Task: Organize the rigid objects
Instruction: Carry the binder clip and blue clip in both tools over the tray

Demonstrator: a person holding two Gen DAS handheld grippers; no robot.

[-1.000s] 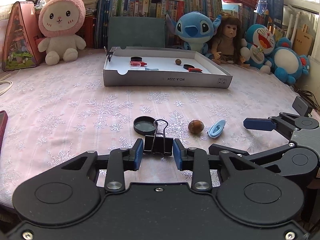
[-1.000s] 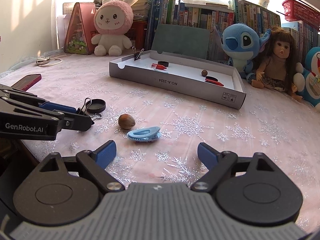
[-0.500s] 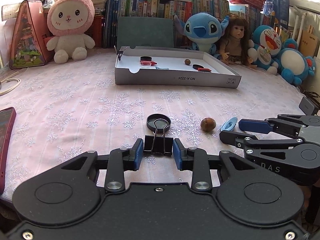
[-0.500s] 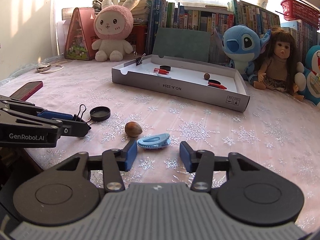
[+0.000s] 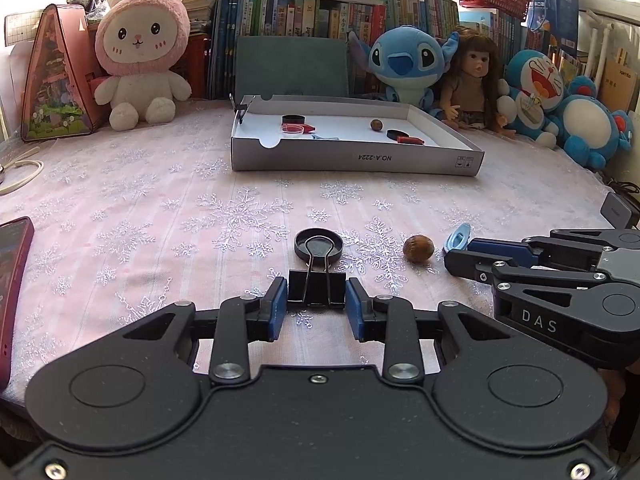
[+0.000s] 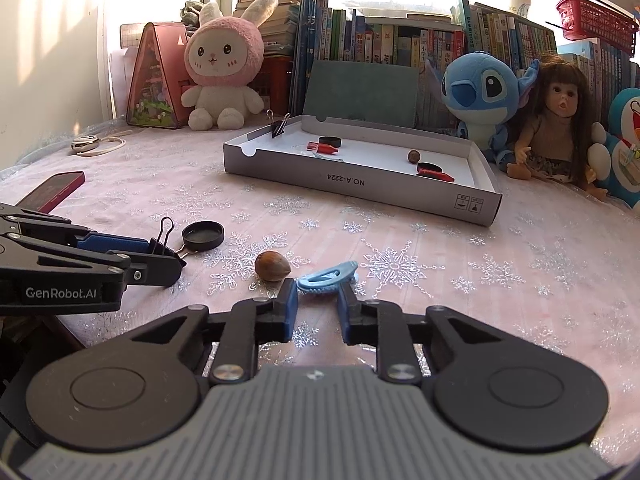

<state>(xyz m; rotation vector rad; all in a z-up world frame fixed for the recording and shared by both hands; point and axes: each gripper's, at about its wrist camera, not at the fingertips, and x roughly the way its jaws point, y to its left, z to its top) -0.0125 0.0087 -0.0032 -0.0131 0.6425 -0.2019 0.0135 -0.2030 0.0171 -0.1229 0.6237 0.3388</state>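
My left gripper (image 5: 316, 300) is shut on a black binder clip (image 5: 316, 286), held just above the tablecloth; it also shows in the right wrist view (image 6: 160, 246). My right gripper (image 6: 317, 300) has closed around a blue plastic clip (image 6: 328, 278) that lies on the cloth; its pads touch the clip's near end. A brown nut (image 6: 273, 266) lies just left of the blue clip. A black round lid (image 5: 319, 243) lies beyond the binder clip. The grey cardboard tray (image 5: 356, 158) farther back holds several small items.
A red phone (image 6: 52, 190) lies at the left table edge. Plush toys (image 5: 140, 48), a doll (image 6: 560, 120) and books line the back. A cord (image 5: 20, 170) lies far left. The two grippers sit close side by side near the front edge.
My right gripper moved forward to the blue clip and closed from wide open to around it. My left gripper kept hold of the binder clip and lifted slightly.
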